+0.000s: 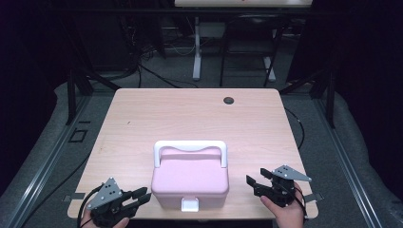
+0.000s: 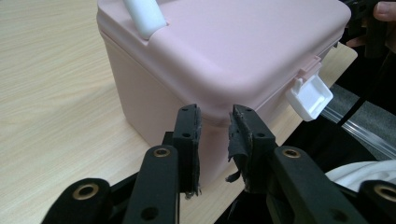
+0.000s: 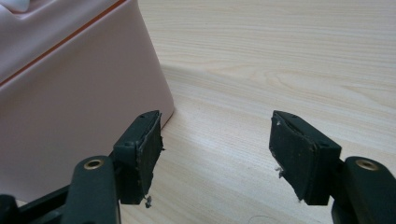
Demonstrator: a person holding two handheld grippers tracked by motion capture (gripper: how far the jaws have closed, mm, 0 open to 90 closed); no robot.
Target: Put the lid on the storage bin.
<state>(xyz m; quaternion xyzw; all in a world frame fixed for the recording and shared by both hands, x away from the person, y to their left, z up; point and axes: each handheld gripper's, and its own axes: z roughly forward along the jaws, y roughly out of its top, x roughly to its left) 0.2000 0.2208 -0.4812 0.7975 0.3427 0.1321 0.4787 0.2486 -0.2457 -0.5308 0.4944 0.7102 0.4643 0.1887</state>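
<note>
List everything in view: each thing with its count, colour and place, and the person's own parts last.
box: one, pink, lid shut, near edge of the table, between the two grippers
handle: one, white, raised over the box's far side
latch: one, white, front of the box
table: one, light wood, centre
grommet: one, dark, far side of the table
left gripper: one, black, left of the box, jaws slightly apart, nothing between them
right gripper: one, black, right of the box, jaws wide open

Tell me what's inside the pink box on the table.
Nothing inside can be seen: the pink box has its lid down and its white latch at the front, white handle on top.
</note>
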